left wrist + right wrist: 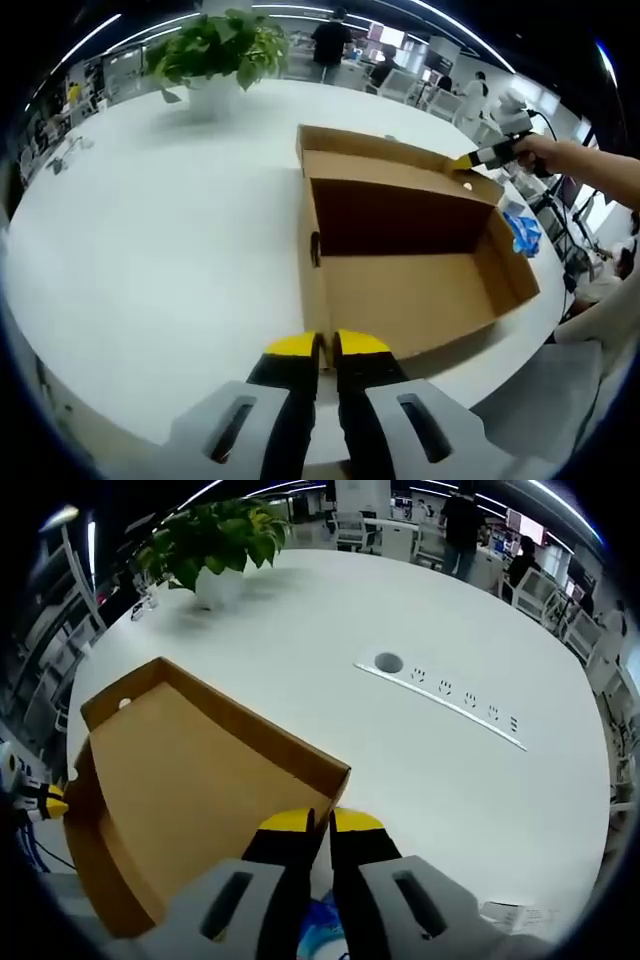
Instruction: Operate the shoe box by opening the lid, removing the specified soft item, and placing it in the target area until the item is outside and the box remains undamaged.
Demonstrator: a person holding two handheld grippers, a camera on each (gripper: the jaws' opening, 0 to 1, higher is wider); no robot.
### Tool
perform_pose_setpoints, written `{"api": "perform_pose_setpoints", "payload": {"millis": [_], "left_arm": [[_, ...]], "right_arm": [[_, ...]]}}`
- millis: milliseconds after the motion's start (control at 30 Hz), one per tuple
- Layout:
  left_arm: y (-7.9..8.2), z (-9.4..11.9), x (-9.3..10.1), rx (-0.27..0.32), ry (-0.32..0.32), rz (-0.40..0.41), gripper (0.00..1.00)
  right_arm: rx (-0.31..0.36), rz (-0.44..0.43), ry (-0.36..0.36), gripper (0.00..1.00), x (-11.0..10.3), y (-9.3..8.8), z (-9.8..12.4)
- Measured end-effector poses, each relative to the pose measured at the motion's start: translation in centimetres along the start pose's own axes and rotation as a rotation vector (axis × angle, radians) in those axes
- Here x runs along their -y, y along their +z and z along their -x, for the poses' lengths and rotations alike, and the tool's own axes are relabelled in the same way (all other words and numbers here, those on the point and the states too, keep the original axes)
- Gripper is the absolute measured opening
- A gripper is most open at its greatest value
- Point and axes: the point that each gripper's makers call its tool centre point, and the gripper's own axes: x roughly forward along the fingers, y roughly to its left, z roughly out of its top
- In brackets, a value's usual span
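Right tool [320,825], jaws nearly closed, is pinching the raised lid [190,770] of the shoe box [410,270] near the bench [150,250] edge; left tool [326,348], closed and empty, is waiting. The blue soft item [522,232] is lying beside the box. Lifting gently should avoid tearing the hinge.

— What have you got under everything?

— A white round table [150,250]. On it sits your open cardboard shoe box [400,250], and a potted plant [215,50] stands well apart near the far edge.

— Anything else on it?

— A strip of sockets [440,700] set into the top, and perhaps some small clutter [65,150] at the left rim; too blurred to name.
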Motion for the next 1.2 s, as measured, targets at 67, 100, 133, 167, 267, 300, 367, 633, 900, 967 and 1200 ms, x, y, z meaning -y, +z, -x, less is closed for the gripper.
{"api": "perform_pose_setpoints", "payload": {"millis": [67, 100, 133, 167, 267, 300, 367, 633, 900, 967, 1200], "left_arm": [[0.0, 0.0, 0.0, 0.001, 0.001, -0.001, 0.03], [0.0, 0.0, 0.0, 0.002, 0.001, 0.000, 0.03], [0.0, 0.0, 0.0, 0.002, -0.001, 0.003, 0.03], [0.0, 0.0, 0.0, 0.003, -0.003, 0.007, 0.03], [-0.1, 0.0, -0.1, 0.004, -0.005, 0.012, 0.03], [-0.1, 0.1, -0.1, 0.005, -0.005, 0.012, 0.03], [-0.1, 0.1, 0.0, 0.005, -0.005, 0.011, 0.03], [-0.1, 0.2, 0.0, 0.008, -0.002, 0.006, 0.03], [0.0, 0.3, 0.1, 0.014, 0.000, 0.008, 0.02], [0.0, 0.3, 0.1, 0.016, 0.000, 0.008, 0.02], [0.0, 0.3, 0.1, 0.018, -0.001, 0.011, 0.02]], "right_arm": [[0.011, -0.004, -0.001, 0.03, 0.0, 0.1, 0.4], [0.016, -0.005, -0.001, 0.03, -0.1, 0.2, 0.6], [0.027, -0.009, -0.002, 0.03, -0.1, 0.4, 0.8], [0.035, -0.009, -0.002, 0.03, -0.1, 0.5, 1.0], [0.060, -0.010, -0.002, 0.03, -0.2, 0.9, 1.5], [0.068, -0.010, 0.000, 0.03, -0.2, 1.1, 1.8], [0.085, -0.008, 0.001, 0.03, -0.3, 1.4, 2.3], [0.143, -0.008, 0.006, 0.02, -0.6, 2.2, 4.0], [0.184, 0.007, 0.005, 0.02, -1.2, 2.7, 5.8], [0.194, 0.017, 0.006, 0.02, -1.3, 2.8, 6.3], [0.225, 0.025, 0.007, 0.01, -1.6, 3.1, 7.4]]}}
